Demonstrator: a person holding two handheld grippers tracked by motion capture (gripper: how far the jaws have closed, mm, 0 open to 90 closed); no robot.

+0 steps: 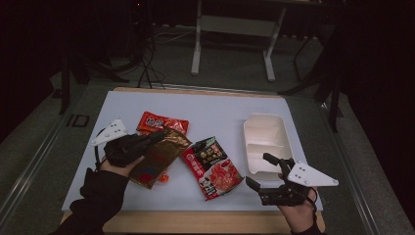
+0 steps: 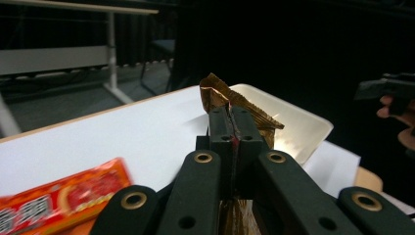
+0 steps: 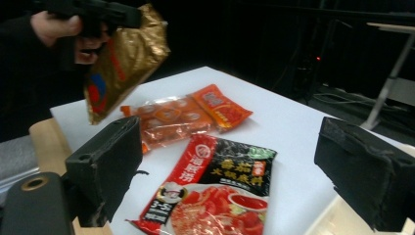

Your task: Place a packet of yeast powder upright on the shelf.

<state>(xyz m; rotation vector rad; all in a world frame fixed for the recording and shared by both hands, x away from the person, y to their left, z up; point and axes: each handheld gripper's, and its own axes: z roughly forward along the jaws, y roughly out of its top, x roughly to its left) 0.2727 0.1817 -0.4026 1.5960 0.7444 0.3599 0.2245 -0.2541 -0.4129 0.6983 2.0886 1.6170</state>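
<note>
Orange snack packet [image 2: 58,200]: motion-blurred, cut by left and bottom edges in the left gripper view; print unreadable. Gold foil pouch [image 1: 159,156] covers most of another orange packet [image 1: 163,178] in the high view. Red-and-black sauce packet [image 3: 215,196]: lower end cut by the frame bottom in the right gripper view. White tray [image 2: 298,127]: near side hidden behind pouch.

Snack and sauce packets, total: 3
Gold-brown foil packet [image 1: 159,159]: 1, lifted off the table
Orange-red packet [image 1: 161,122]: 1, lying on the table
Red and black hotpot-base packet [image 1: 213,166]: 1, lying on the table
White compartment tray [image 1: 264,142]: 1
White table top [image 1: 205,110]: 1
Hand-held grippers: 2, left gripper [image 1: 154,138] and right gripper [image 1: 259,171]
</note>
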